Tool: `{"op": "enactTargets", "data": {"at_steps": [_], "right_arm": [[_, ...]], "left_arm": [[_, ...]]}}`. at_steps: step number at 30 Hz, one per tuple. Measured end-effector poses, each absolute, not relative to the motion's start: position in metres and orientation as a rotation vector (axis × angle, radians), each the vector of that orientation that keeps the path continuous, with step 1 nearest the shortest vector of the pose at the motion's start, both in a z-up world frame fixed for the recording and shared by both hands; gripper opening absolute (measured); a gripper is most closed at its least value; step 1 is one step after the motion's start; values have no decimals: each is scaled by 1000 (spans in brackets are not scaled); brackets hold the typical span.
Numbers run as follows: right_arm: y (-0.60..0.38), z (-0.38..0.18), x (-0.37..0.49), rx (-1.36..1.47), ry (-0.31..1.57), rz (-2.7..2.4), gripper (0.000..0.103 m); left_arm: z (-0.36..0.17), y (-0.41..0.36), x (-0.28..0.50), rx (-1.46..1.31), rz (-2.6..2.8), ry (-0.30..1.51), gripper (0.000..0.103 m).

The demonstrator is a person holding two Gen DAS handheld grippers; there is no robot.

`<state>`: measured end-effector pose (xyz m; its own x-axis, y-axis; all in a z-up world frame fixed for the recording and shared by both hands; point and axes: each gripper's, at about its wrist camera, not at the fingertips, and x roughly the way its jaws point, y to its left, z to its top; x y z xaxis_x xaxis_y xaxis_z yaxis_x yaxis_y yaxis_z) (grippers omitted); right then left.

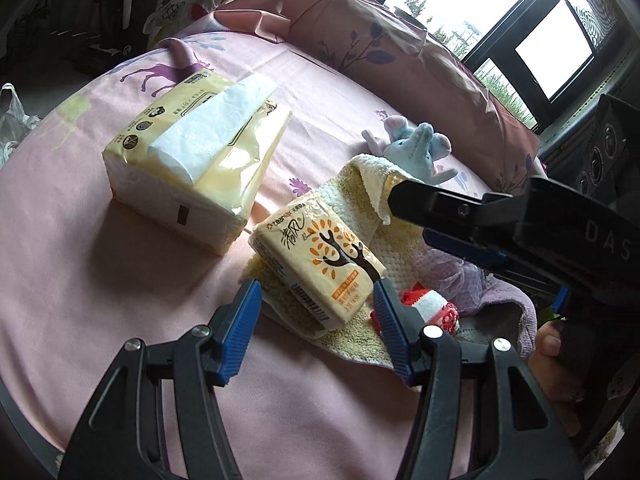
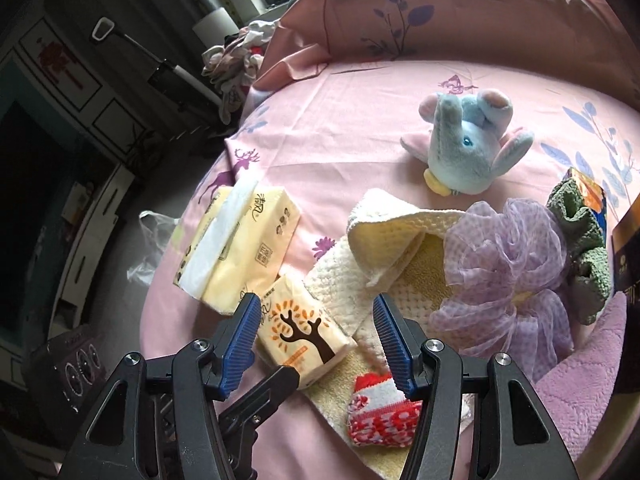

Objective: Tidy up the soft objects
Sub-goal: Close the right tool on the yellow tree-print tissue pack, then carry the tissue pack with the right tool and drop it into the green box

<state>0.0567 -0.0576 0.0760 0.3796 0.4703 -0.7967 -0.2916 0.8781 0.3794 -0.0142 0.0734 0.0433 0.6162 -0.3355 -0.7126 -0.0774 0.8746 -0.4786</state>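
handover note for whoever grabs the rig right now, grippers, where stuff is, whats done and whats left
Left gripper: open, straddling the small tissue pack, pads not pressing it.
Right gripper: open, empty, above the same pack and the yellow towel.
On the pink bed: large tissue pack apart on the sheet; small pack and red-white pouch on the towel; purple mesh pouf and green cloth beside it; blue plush elephant behind.
Done: nothing visibly sorted.
Left: everything, probably starting with the small pack.
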Motion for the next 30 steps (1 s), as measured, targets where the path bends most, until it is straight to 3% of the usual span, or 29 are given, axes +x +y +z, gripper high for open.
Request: {"op": "enactTargets", "data": {"at_steps": [11,14,16,19,30], "right_arm": [[-47,37,77,191,1186,527,60],[-40,36,74,180,1181,560,53],[-36,37,71,176,1175,608,41],[-36,38,64,168,1166,598,39],[-94,113,8,272,963,532,39]], "left_arm": [[30,73,-7,-584,-155,951,56],[29,76,-8,-604,-160,955,56],[31,75,-8,-607,-167,947,55],[35,72,-13,-564,-158,933,52],[108,22,-44,-390,-345,748,52]]}}
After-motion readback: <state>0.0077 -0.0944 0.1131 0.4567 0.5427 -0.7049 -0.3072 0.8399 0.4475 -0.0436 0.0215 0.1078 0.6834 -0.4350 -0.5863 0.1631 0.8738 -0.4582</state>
